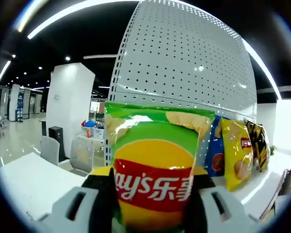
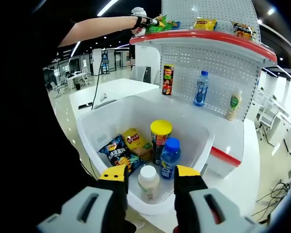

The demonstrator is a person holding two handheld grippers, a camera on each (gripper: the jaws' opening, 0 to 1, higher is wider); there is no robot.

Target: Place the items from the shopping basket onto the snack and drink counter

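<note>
The right gripper (image 2: 151,180) hangs over the white shopping basket (image 2: 94,127), its jaws standing apart and holding nothing, just above a white-capped bottle (image 2: 148,180). Beside that bottle in the basket sit a blue-capped bottle (image 2: 170,156), a yellow-lidded can (image 2: 160,138), a yellow snack bag (image 2: 136,141) and a dark blue chip bag (image 2: 116,153), so five items at least are left to move. Behind the basket, on the white lower surface (image 2: 233,133), stand a tall snack can (image 2: 168,79), a water bottle (image 2: 200,88) and a pale green-labelled bottle (image 2: 233,105). Up on the red-edged top shelf (image 2: 203,35), a yellow bag (image 2: 205,24) and another bag already lean against the pegboard. There the left gripper (image 1: 153,182) has its jaws closed on a green chip bag (image 1: 154,160), held upright at the shelf's end, beside a blue bag (image 1: 216,154) and a yellow chip bag (image 1: 236,153). I judge this bag about to be set down and the job roughly half done.
</note>
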